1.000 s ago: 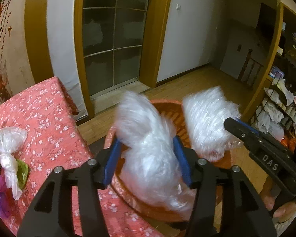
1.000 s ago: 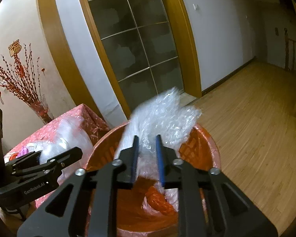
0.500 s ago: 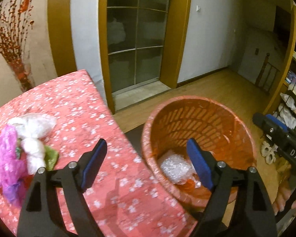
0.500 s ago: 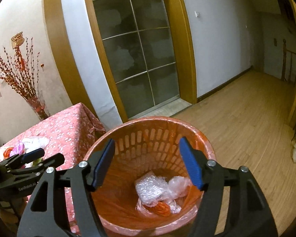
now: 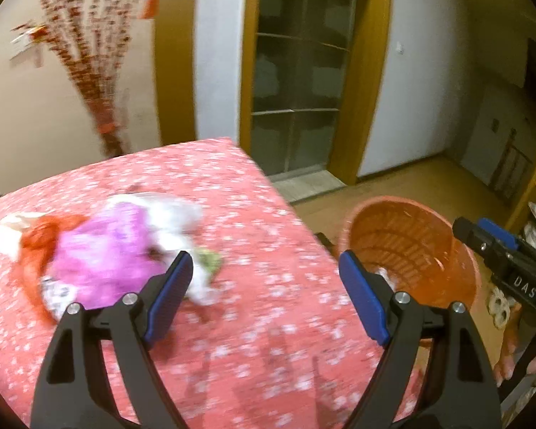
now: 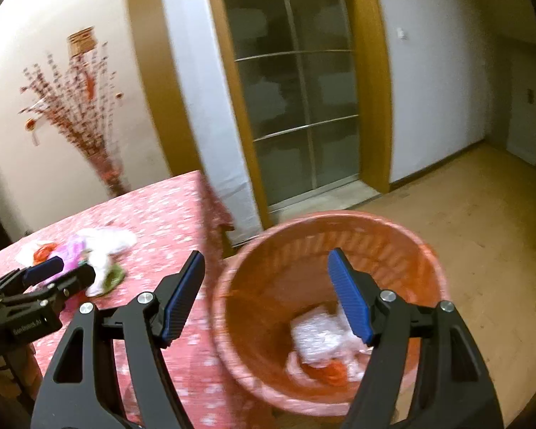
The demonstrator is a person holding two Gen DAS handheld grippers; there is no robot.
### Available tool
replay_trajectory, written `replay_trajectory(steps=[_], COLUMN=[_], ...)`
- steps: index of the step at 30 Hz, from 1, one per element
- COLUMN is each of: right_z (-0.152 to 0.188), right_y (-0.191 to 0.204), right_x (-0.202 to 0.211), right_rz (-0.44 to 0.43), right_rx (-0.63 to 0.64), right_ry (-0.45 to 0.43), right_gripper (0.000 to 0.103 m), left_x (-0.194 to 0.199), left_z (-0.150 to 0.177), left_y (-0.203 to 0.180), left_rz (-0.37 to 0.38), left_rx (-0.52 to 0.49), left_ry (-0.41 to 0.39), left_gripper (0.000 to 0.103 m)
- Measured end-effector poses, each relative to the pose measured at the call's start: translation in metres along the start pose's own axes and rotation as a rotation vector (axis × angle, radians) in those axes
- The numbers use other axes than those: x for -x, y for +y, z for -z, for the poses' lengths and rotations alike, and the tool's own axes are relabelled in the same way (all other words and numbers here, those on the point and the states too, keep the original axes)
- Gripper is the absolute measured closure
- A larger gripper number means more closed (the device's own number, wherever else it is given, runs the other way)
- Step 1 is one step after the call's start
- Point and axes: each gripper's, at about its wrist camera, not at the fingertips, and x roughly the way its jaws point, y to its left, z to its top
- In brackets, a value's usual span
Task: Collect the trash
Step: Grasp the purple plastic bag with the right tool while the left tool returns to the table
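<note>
The left gripper [image 5: 264, 296] hangs spread wide with nothing between its blue pads, above a table [image 5: 268, 221] under a red floral cloth, and the right gripper [image 6: 266, 295] gapes just as wide and bare over the rim of one orange basket [image 6: 425, 250]. The basket stands on the wooden floor [image 6: 482, 200] just off the table's corner, holding crumpled bubble wrap [image 6: 318, 339] and an orange scrap. One blurred trash pile [image 5: 103, 250] of purple, white, orange and green bags lies mid-table, apart from the edges; behind are a glass door [image 6: 296, 107], white walls and open floor to the right.
</note>
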Motion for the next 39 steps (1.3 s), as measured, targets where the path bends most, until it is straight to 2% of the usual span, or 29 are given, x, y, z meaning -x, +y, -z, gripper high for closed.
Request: replay_trajectory(steps=[5,9,12,14,20,24,28,31,39], right_z=[0.001,0.006,0.010,0.012,0.019,0.030,0.042,0.041,0.019], right_y=[0.055,0.104,0.136,0.159,0.203,0.218,0.224,0.217,0.185], right_x=[-0.008,-0.021,-0.034,-0.047,-0.084,-0.100,-0.102,-0.091,-0.045], right_rz=[-0.130,-0.234,-0.290,-0.324,-0.342,-0.325,-0.311,-0.328,-0.351], right_rx=[0.067,0.135,0.181,0.200,0.238,0.270,0.321,0.309,0.240], right_ry=[0.031,0.078,0.114,0.147,0.221,0.276,0.303,0.286,0.174], right_gripper=[0.032,0.032,0.038,0.043,0.045,0.047,0.073,0.083,0.086], left_x=[0.029,0.052,0.067,0.074,0.090,0.094,0.096,0.091,0.079], left_z=[0.008,0.021,0.032,0.038,0.055,0.063,0.071,0.073,0.066], left_y=[0.049,0.101,0.138,0.160,0.207,0.226,0.234,0.239,0.231], left_rz=[-0.075,-0.172,-0.233,-0.265,-0.323,-0.336,-0.337,-0.334,-0.312], left_rx=[0.073,0.145,0.204,0.239,0.321,0.354,0.378,0.387,0.375], left_ry=[-0.025,-0.040,-0.044,-0.043,-0.040,-0.036,-0.027,-0.018,-0.008], left_gripper=[0.021,0.021,0.021,0.021,0.021,0.021,0.021,0.021,0.022])
